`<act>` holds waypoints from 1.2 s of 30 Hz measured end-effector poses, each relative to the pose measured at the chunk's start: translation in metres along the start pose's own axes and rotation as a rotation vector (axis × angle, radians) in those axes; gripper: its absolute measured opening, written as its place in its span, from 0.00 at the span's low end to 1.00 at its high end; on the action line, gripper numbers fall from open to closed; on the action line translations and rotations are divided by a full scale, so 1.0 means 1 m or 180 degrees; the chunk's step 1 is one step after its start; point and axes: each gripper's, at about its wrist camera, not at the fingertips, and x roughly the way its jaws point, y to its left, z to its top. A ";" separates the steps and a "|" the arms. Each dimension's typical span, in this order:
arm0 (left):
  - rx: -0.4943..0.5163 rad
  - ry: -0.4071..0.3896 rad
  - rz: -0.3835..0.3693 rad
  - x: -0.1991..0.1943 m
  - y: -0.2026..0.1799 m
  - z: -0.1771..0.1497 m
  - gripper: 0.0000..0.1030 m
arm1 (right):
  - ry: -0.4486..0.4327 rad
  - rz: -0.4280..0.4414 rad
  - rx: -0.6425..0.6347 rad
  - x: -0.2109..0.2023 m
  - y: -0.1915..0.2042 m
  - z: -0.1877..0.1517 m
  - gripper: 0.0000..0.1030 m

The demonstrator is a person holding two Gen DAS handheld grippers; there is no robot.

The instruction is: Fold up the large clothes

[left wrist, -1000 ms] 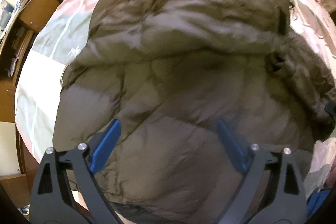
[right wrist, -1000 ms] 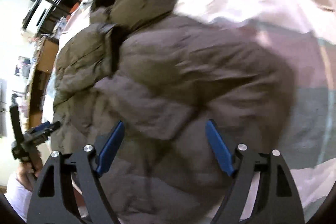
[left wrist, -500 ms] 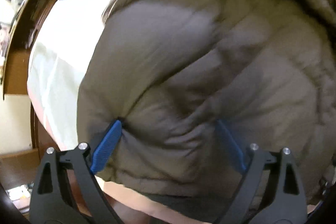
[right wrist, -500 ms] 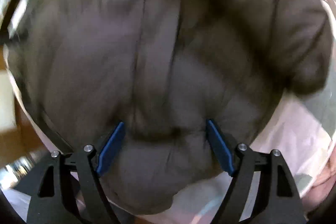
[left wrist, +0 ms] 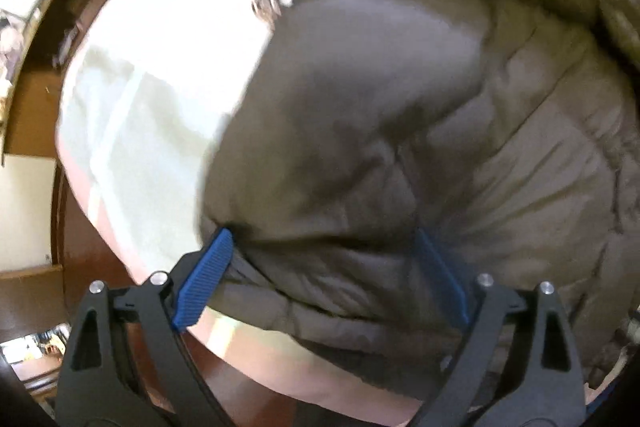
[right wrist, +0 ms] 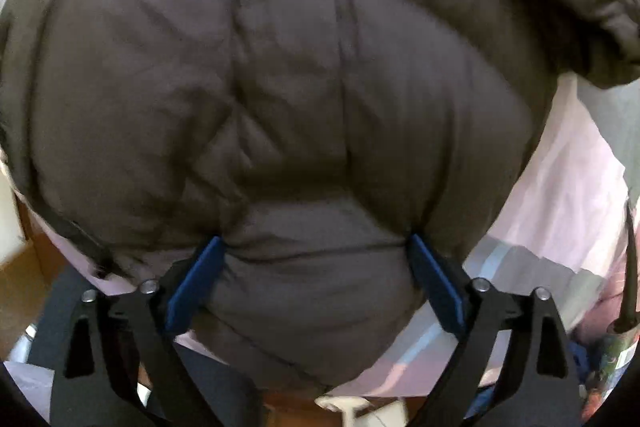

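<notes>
On the bed (left wrist: 152,115), both wide-spread claws straddle the padded coat's (right wrist: 280,87) hem, hood end farthest away.

Olive-brown quilted jacket (right wrist: 304,87) on a pink-and-pale-green striped sheet (left wrist: 160,115) — blue fingers (right wrist: 196,287).

Both grippers point steeply down onto the puffy olive-brown quilted jacket (right wrist: 300,87). The left gripper (left wrist: 324,279) has jaws spread wide, blue pads sunk into the padding. The right gripper (right wrist: 316,275) has jaws just opened wider, padding bulging between them.
</notes>
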 end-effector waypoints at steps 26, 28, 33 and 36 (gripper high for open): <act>0.0675 -0.0931 -0.0357 -0.069 -0.126 0.192 0.90 | -0.1516 0.0987 0.0810 -0.166 -0.033 0.201 0.90; 0.0662 -0.0796 -0.0285 -0.047 -0.139 0.206 0.90 | -0.1590 0.1055 0.0932 -0.172 -0.046 0.218 0.90; 0.0520 -0.0363 -0.0332 0.007 -0.148 0.220 0.93 | -0.1903 0.0884 0.1161 -0.203 -0.076 0.290 0.90; 0.0481 -0.0329 -0.0364 0.017 -0.147 0.223 0.96 | -0.2009 0.0860 0.1347 -0.224 -0.091 0.348 0.90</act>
